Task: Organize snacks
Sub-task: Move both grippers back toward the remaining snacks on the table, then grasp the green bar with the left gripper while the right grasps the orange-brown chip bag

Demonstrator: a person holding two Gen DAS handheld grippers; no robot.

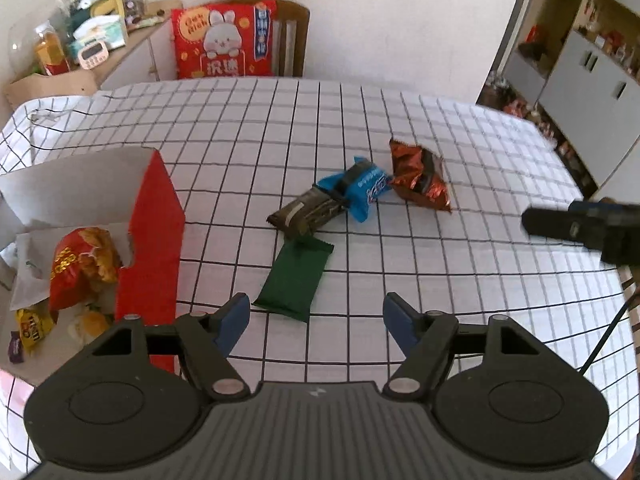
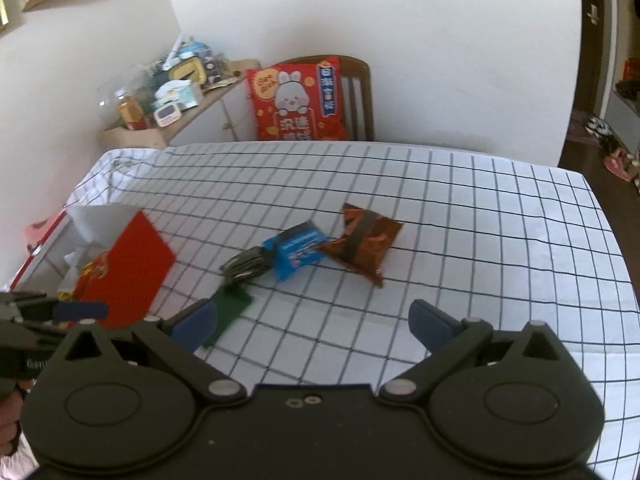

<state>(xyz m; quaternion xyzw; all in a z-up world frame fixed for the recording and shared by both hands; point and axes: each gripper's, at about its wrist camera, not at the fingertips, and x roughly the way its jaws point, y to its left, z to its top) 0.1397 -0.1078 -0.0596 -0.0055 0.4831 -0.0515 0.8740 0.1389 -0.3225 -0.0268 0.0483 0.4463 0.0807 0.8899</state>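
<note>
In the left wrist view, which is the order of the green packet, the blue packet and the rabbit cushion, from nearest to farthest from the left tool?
1. green packet, just ahead.
2. blue packet, mid-table.
3. rabbit cushion, on the chair beyond.

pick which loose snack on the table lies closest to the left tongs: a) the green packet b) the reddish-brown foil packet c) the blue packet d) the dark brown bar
a: in the left wrist view the green packet lies flat on the checked cloth just ahead of the open left tongs, while the dark brown bar, blue packet and reddish-brown foil packet sit farther off.
</note>
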